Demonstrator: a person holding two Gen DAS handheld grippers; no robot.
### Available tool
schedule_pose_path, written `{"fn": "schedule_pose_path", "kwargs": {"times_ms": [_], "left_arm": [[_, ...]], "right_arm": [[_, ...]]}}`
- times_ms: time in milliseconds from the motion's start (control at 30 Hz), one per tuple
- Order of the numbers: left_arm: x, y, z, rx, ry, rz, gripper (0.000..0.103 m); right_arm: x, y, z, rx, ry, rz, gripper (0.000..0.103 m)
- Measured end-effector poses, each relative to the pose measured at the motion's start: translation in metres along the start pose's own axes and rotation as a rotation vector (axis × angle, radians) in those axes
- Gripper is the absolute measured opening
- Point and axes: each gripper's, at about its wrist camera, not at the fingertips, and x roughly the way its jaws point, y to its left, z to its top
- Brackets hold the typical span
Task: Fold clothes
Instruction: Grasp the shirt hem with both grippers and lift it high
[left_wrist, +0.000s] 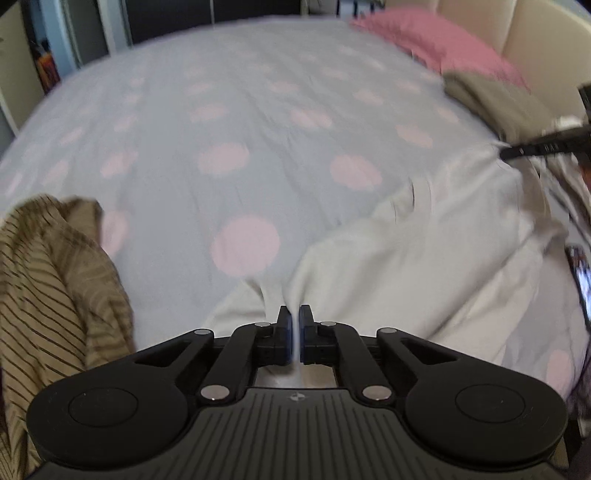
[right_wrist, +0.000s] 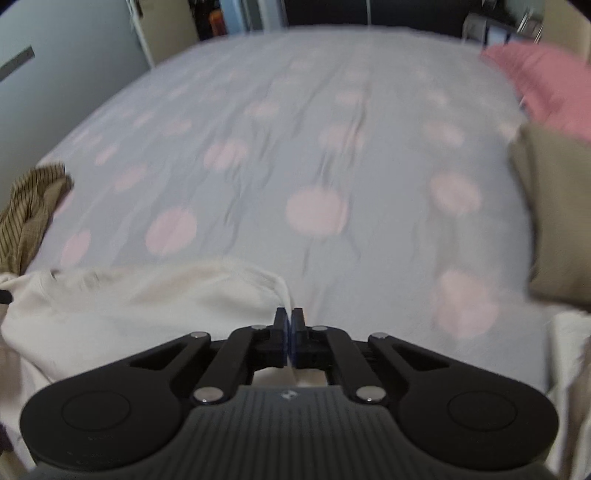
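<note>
Where both fingers pinch white cloth (left_wrist: 424, 258), grey bedsheet (left_wrist: 240, 110) with pink dots.

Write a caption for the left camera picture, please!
Left tool pinches the white garment over a dotted bedsheet.

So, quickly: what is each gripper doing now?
Left gripper: shut on the white garment.
Right gripper: shut on another edge of it.

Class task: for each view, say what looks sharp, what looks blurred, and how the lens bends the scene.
Left wrist view: left gripper sharp, white garment and dotted bedsheet motion-smeared, bed bulging. Right wrist view: right gripper crisp, sheet streaked, pink pillow soft, edges curved.
</note>
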Motion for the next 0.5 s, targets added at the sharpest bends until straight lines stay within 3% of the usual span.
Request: {"fn": "schedule_pose_path", "kwargs": {"times_ms": [267,500], "left_arm": [[-0.073,-0.007,0.027,-0.064,-0.317,0.089,0.001],[-0.134,-0.029,0.054,-0.049,-0.522,0.121,0.001]], "right_arm": [[-0.084,0.018,0.011,-0.035,-0.258,-0.112,0.001],[-0.159,0.018,0.014,-0.022,-0.437,-0.183,0.001]]}}
